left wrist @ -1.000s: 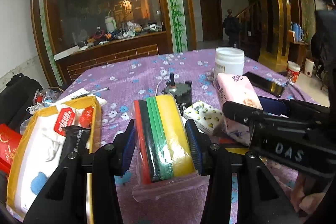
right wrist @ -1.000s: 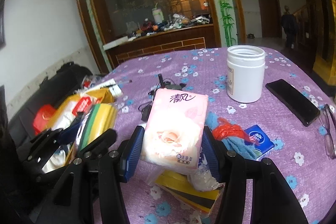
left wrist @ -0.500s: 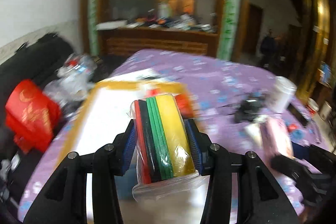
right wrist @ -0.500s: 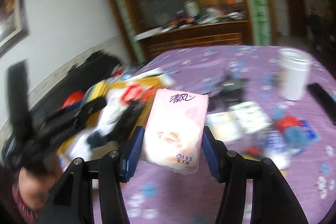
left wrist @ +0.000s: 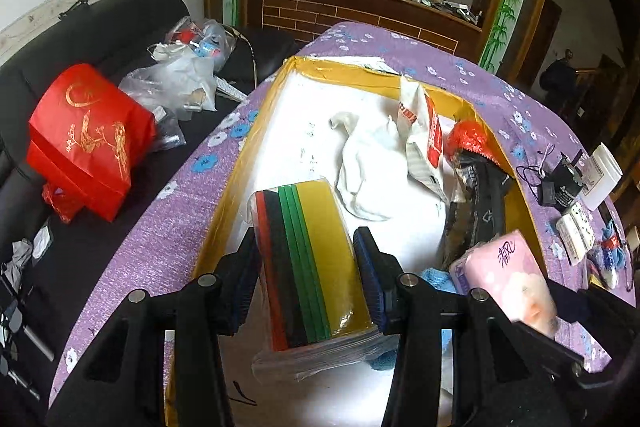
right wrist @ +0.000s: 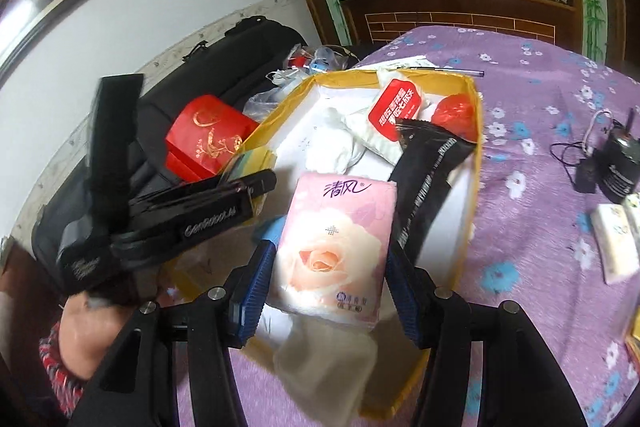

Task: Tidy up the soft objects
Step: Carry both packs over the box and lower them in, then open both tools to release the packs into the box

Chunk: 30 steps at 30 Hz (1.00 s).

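Both grippers have swung from the cluttered middle of the desk to its left edge and now hang over the yellow-rimmed box [left wrist: 256, 115] that sits there. The left gripper [left wrist: 308, 267] carries a clear-bagged stack of sponge sheets [left wrist: 310, 259], red, black, green and yellow bands side by side; its jaws are opening, and the blue pads are still against the stack's sides. The right gripper [right wrist: 328, 267] is clamped at about half width on a pink tissue pack [right wrist: 334, 247] printed with a rose, held above the box's near end. Inside the box lie a white sock [left wrist: 368, 163], a red-labelled wipe pouch [right wrist: 396, 107], a black packet [right wrist: 428, 163] and a red mesh ball [right wrist: 456, 113].
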Each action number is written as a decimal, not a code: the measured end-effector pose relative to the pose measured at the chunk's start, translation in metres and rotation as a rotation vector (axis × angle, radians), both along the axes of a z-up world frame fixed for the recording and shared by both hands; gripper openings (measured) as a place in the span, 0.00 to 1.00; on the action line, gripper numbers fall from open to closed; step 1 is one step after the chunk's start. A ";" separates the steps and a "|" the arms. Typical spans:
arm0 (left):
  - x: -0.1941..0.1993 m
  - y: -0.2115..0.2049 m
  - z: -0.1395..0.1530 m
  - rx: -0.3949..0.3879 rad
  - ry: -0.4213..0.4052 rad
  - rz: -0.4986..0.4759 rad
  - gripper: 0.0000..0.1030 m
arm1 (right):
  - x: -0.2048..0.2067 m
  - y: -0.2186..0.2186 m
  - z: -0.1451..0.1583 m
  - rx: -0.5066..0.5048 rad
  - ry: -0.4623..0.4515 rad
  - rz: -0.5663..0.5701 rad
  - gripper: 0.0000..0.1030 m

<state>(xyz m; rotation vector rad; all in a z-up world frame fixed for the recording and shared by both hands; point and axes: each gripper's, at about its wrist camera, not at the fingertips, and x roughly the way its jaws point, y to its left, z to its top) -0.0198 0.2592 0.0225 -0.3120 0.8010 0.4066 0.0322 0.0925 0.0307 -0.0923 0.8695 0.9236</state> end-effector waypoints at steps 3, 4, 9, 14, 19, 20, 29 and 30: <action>-0.002 0.005 -0.001 -0.023 -0.001 -0.002 0.59 | 0.001 0.000 -0.002 0.014 0.001 -0.005 0.58; -0.003 0.005 0.000 -0.024 -0.005 0.001 0.59 | 0.000 0.001 -0.001 0.014 0.000 -0.004 0.63; -0.008 0.005 0.010 -0.036 -0.035 0.000 0.59 | -0.002 -0.013 0.010 0.049 -0.013 -0.010 0.63; -0.010 -0.003 0.021 -0.020 -0.055 -0.016 0.59 | -0.001 -0.032 0.024 0.096 -0.022 -0.031 0.64; -0.005 -0.020 0.029 -0.004 -0.059 -0.044 0.59 | 0.004 -0.058 0.030 0.123 -0.024 -0.069 0.64; -0.003 -0.026 0.031 0.000 -0.060 -0.055 0.59 | 0.005 -0.064 0.031 0.127 -0.023 -0.079 0.64; 0.009 -0.077 0.051 0.039 -0.077 -0.156 0.59 | 0.030 -0.136 0.038 0.187 -0.018 -0.212 0.64; 0.010 -0.083 0.054 0.041 -0.080 -0.168 0.59 | 0.034 -0.147 0.040 0.193 -0.022 -0.233 0.64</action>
